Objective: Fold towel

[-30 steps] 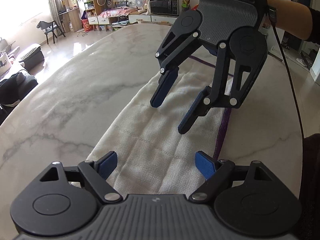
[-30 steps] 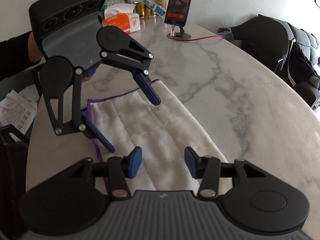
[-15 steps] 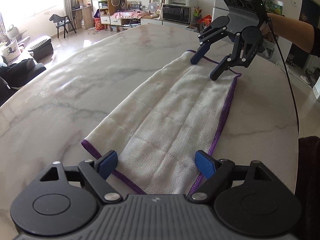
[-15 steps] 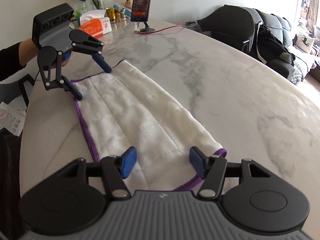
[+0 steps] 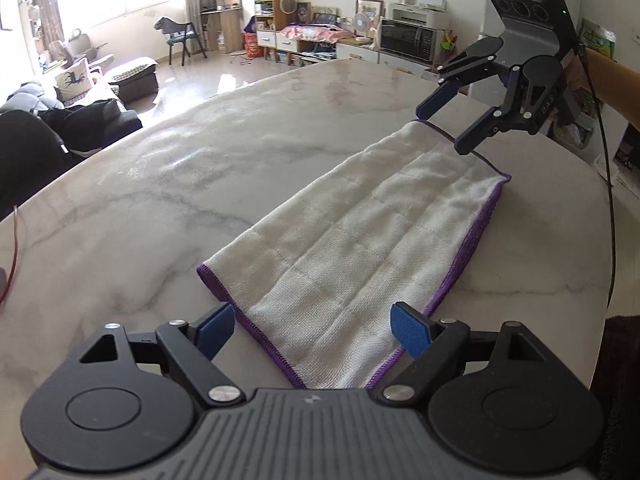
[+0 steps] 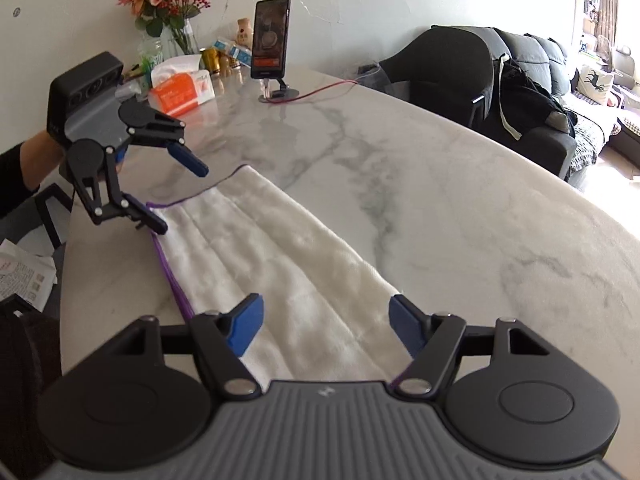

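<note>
Towel (image 5: pixel 360 240) flat on counter (image 5: pixel 160 184), long strip, both tongs empty at opposite short ends.
L tongs (image 5: pixel 310 328) wide open over near hem; R tongs (image 6: pixel 326 322) jaws opening, cloth below, not pinched. Risk: grabbing only top layer at next pinch, so fold skews or strip slides on slick marble. Layer count unclear; near hems hidden under each tong body; no face-on view of pads.

White towel (image 5: pixel 360 240), purple-stitched hem, folded lengthwise into a long narrow strip. Lies flat on marble table (image 5: pixel 200 168), near its edge. Soft lengthwise creases on top. Hem visible along one long side and both short ends.
</note>
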Motion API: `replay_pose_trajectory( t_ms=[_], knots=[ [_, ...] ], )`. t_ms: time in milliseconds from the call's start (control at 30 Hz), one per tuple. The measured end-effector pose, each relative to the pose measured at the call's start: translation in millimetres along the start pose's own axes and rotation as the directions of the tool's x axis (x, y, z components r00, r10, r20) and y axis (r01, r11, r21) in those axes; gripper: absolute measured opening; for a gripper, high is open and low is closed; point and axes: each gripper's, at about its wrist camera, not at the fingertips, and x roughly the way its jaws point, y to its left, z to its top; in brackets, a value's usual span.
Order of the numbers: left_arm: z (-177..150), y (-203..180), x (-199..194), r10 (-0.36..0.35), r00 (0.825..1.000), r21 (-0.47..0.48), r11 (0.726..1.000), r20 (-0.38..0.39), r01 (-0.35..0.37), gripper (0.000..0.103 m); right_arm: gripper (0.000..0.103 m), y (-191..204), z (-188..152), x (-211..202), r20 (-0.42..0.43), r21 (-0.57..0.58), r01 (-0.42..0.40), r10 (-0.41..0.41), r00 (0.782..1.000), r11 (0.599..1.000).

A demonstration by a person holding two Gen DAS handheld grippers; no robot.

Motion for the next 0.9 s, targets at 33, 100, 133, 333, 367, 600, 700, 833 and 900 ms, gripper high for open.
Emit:
replay_pose_trajectory(
  t_ms=[33, 100, 133, 333, 367, 600, 700, 833, 900],
  knots=[
    [-0.4, -0.7, -2.9, 0.032, 0.999, -0.027, 0.999, -0.006, -0.032, 0.086, 0.073, 3.3, 9.1, 5.0, -0.01, -0.008, -0.004, 0.004, 1.0, 1.0],
    [-1.9, -3.3, -8.0, 0.083, 0.996, -0.059, 0.995, -0.03, -0.084, 0.086, 0.073, 9.5, 24.6, 16.3, -0.041, -0.027, 0.0, -0.001, 0.999, 1.0],
    [-1.8, -4.2, -9.6, 0.103, 0.994, -0.072, 0.992, -0.046, -0.106, 0.086, 0.073, 12.7, 32.5, 23.1, -0.061, -0.039, 0.004, -0.007, 0.998, 0.999],
    [-4.8, -1.4, -25.0, 0.152, 0.982, -0.193, 0.966, -0.112, -0.172, 0.086, 0.073, 23.9, 63.0, 59.0, -0.144, -0.075, 0.017, -0.028, 0.989, 0.997],
    [-6.9, 0.3, -29.1, 0.156, 0.981, -0.217, 0.96, -0.118, -0.178, 0.086, 0.073, 25.6, 67.4, 64.9, -0.154, -0.081, 0.011, -0.024, 0.988, 0.997],
    [-20.0, 12.8, -45.6, 0.129, 0.987, -0.379, 0.912, -0.097, -0.156, 0.086, 0.068, 46.4, 102.0, 96.5, -0.212, -0.153, -0.05, 0.016, 0.977, 0.987],
    [-19.5, 15.7, -47.7, 0.118, 0.989, -0.434, 0.889, -0.089, -0.146, 0.086, 0.064, 55.1, 116.7, 107.2, -0.231, -0.174, -0.082, 0.04, 0.972, 0.981],
    [-14.6, 15.3, -40.2, 0.093, 0.989, -0.475, 0.869, -0.115, -0.137, 0.076, 0.057, 67.1, 133.9, 128.8, -0.275, -0.202, -0.13, 0.071, 0.959, 0.971],
    [-14.4, 15.6, -36.5, 0.085, 0.989, -0.484, 0.865, -0.123, -0.135, 0.075, 0.053, 72.7, 140.2, 140.4, -0.301, -0.217, -0.151, 0.081, 0.95, 0.965]
  ],
)
